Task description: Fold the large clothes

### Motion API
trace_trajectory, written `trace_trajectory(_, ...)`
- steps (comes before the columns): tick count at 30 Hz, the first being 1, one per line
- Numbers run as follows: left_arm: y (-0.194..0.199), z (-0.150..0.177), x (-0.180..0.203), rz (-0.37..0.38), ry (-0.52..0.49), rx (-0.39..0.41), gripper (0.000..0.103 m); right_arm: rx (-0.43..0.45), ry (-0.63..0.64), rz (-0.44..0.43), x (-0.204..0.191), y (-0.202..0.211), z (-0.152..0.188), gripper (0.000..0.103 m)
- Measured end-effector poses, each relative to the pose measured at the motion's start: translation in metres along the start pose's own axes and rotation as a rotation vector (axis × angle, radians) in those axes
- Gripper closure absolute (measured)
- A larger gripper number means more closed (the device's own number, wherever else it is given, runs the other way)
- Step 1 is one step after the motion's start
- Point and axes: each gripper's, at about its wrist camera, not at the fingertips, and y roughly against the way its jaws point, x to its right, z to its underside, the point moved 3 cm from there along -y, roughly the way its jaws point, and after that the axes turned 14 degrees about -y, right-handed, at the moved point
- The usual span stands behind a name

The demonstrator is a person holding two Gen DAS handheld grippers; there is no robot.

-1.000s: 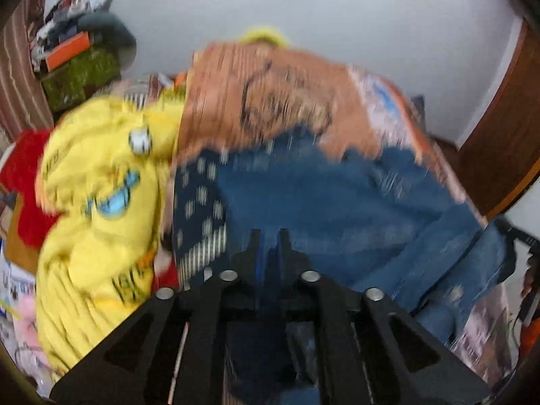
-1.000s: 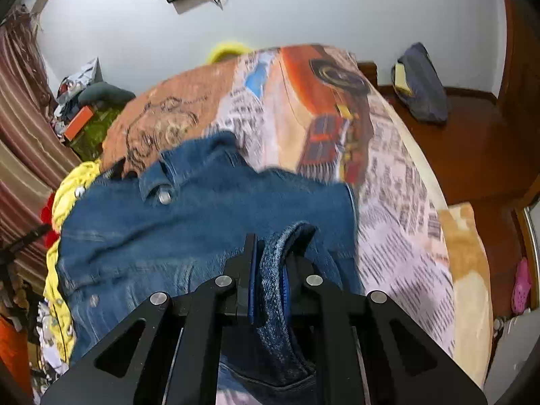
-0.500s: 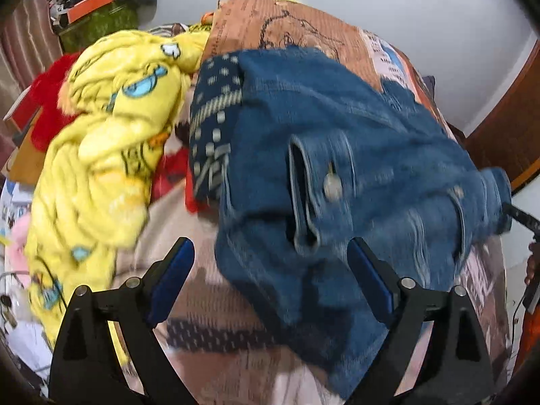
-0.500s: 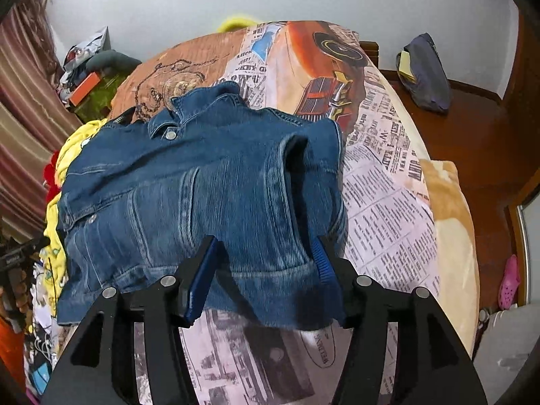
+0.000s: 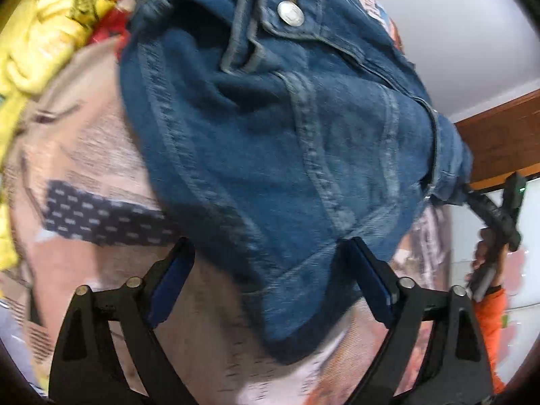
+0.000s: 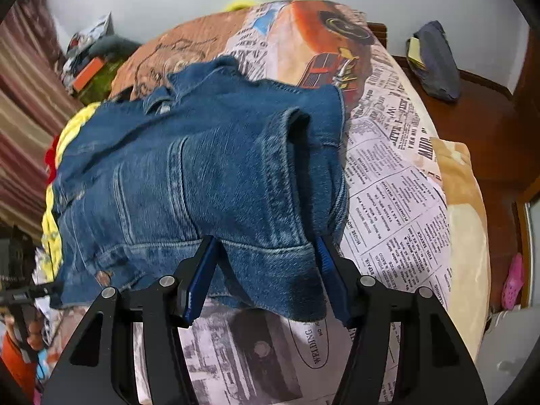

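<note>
A blue denim jacket (image 6: 202, 168) lies folded on the bed's newspaper-print cover (image 6: 388, 185). My right gripper (image 6: 266, 239) is open over the jacket's near hem, which lies between its blue pads without being pinched. In the left wrist view the jacket (image 5: 287, 118) fills the middle, a metal button (image 5: 291, 13) up top. My left gripper (image 5: 266, 243) straddles the jacket's near corner; its jaws are closing but stand wide, and the right fingertip (image 5: 352, 246) just meets the denim edge.
A yellow printed garment (image 5: 40, 33) and red cloth are heaped left of the jacket. A dark bag (image 6: 435, 64) and a pink slipper (image 6: 513, 280) lie on the wooden floor at right. A striped curtain (image 6: 20, 118) and clutter (image 6: 91, 64) line the left side.
Both grippers were shut on denim a second ago and have let go and opened. The left one dropped low toward the jacket's near corner; the jacket now rests on the bed.
</note>
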Motion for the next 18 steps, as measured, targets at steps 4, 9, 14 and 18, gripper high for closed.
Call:
trace_trajectory(4,0.005,-0.004,0.019,-0.021,-0.088,0.047,0.056,0.020,0.029,0.038,-0.002,0.006,0.007,0.070)
trace_trajectory(9,0.035,-0.018,0.039,-0.157,-0.202,0.122,0.088,0.002,0.042,-0.014,-0.008,0.024,0.019,0.089)
trace_trajectory(14,0.088,-0.039,0.056,-0.175,-0.255,0.257,0.089,0.041,0.068,-0.096,-0.028,0.066,0.030,0.090)
trace_trajectory(18,0.148,-0.068,0.058,-0.177,-0.261,0.393,0.090,0.087,0.085,-0.161,-0.047,0.095,0.026,0.090)
